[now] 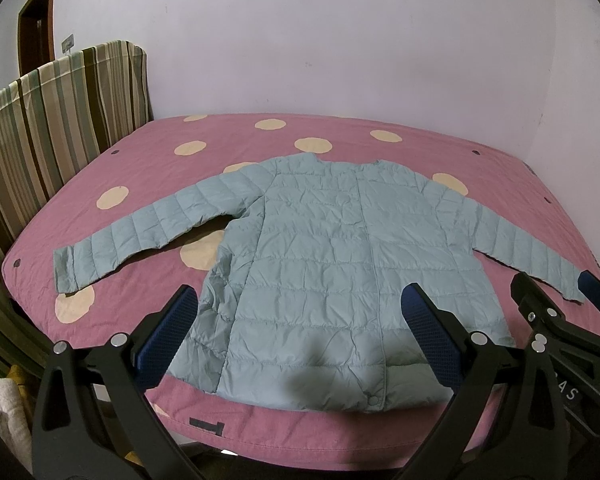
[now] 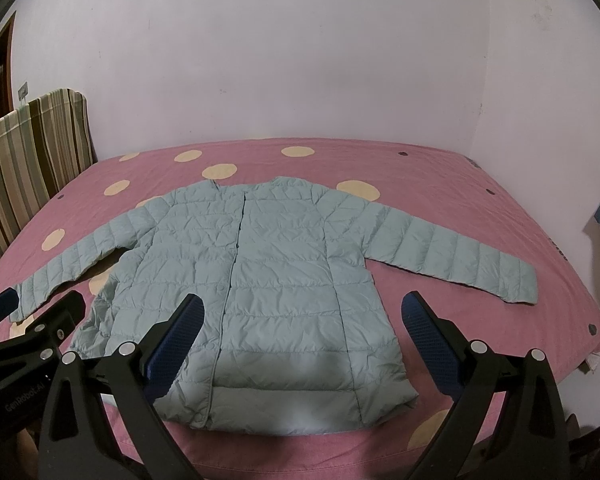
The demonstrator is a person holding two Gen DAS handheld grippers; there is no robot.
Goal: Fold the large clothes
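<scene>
1. A pale blue-green quilted jacket is laid flat and unfolded on a bed covered by a pink sheet printed with cream dots.
2. The jacket's front is turned upward, its placket is closed, its collar is pointed toward the far wall, and its hem is placed near the bed's front edge.
3. Both sleeves are spread outward and angled down toward the near side of the bed.
4. The left hand-held gripper is held above the hem with its blue-padded fingers set wide apart; nothing is gripped.
5. The right hand-held gripper is likewise held wide over the hem region, and nothing is clasped between its fingers.
6. In each wrist view, the other gripper is seen at the frame's edge, near a sleeve cuff.
7. A striped upright panel is seen at the bed's left side.
</scene>
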